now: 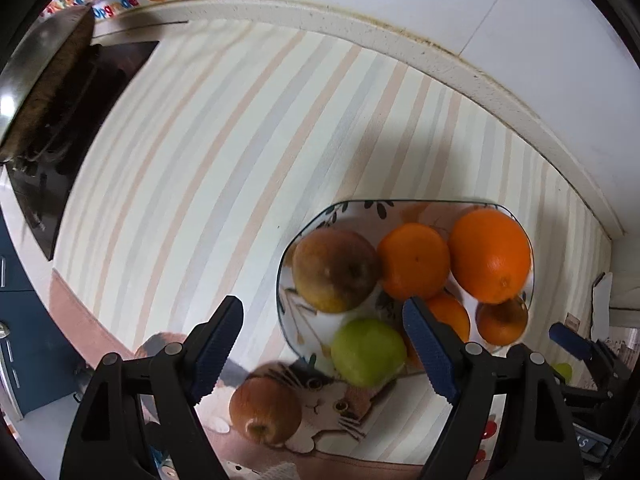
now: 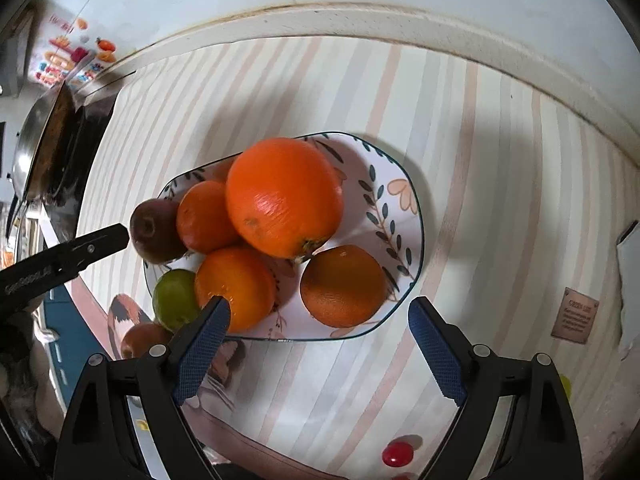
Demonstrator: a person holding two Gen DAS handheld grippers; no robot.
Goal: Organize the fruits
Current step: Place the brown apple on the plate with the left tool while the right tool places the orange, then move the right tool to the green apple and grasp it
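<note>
A leaf-patterned plate [image 1: 286, 300] [image 2: 400, 200] on the striped cloth holds several oranges, the largest [image 1: 490, 254] [image 2: 284, 196] on top, a brownish apple [image 1: 334, 268] [image 2: 154, 230] and a green apple [image 1: 368, 350] [image 2: 174, 298]. A red-brown apple [image 1: 266, 408] [image 2: 142, 338] lies on the cloth just outside the plate. My left gripper [image 1: 324, 346] is open and empty, above the loose apple and the plate's near-left edge. My right gripper [image 2: 320, 346] is open and empty, at the plate's near rim.
A metal pan [image 1: 44, 80] sits on a dark stove [image 1: 80, 128] at the far left. A wall with a raised counter edge [image 1: 400, 36] runs behind. A small red object [image 2: 397, 453] lies on the cloth near my right gripper.
</note>
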